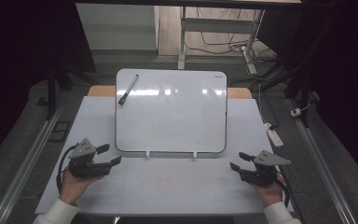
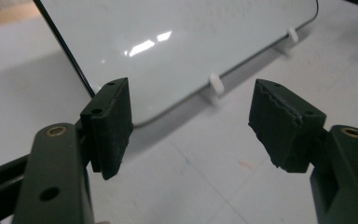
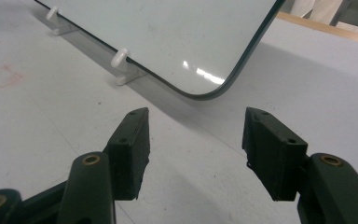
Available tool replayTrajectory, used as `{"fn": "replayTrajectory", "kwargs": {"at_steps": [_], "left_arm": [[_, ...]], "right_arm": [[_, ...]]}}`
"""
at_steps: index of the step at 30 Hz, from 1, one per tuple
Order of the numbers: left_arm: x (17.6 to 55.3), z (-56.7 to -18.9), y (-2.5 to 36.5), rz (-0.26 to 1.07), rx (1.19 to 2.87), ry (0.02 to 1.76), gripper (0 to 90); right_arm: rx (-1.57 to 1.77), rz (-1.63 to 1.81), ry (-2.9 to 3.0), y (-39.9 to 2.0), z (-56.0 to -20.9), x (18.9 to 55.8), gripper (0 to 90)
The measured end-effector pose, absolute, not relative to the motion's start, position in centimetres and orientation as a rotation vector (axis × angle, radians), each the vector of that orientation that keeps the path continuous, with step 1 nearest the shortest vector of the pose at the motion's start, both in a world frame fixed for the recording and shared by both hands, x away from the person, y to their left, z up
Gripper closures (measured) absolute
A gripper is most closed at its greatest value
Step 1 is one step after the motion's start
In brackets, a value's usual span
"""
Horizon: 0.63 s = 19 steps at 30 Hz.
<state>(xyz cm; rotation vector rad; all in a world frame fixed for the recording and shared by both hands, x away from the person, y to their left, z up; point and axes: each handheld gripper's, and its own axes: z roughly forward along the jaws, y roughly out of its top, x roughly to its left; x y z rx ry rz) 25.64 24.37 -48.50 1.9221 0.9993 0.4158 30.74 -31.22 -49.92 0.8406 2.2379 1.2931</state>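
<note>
the left tongs (image 1: 112, 154) and right tongs (image 1: 237, 161) both stand released with nothing between their jaws, low over the worktop (image 1: 168, 186) at either near corner of the whiteboard (image 1: 172, 112). it leans on two white clips, a marker (image 1: 127, 89) at its upper left

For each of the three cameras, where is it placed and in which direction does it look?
High view: above the person's side, looking forward and down at the table, whiteboard and marker; both hands show, holding the left gripper and right gripper.
Left gripper view: on the left gripper, facing the whiteboard's lower corner; open black fingers show.
Right gripper view: on the right gripper, facing the whiteboard's other lower corner.
Shared by both gripper views: the whiteboard and its white clips.
</note>
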Motion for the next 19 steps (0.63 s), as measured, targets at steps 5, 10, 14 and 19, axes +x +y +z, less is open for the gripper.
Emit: {"fn": "replayTrajectory", "kwargs": {"at_steps": [5,10,14,19], "left_arm": [[24.9,-49.8,24.2,0.387,1.942,1.006,30.1],[24.9,-50.1,23.9,0.392,1.960,1.001,30.0],[24.9,-50.1,23.8,0.392,1.958,1.002,30.0],[24.9,-50.1,23.9,0.390,1.962,0.999,30.0]], "right_arm": [[0.834,1.273,2.241,-31.1,-50.1,30.8,41.7],[0.820,1.264,2.235,-31.1,-50.0,30.8,41.6],[0.817,1.269,2.223,-31.2,-49.9,30.7,41.6],[0.799,1.268,2.217,-31.1,-49.8,30.7,41.3]]}}
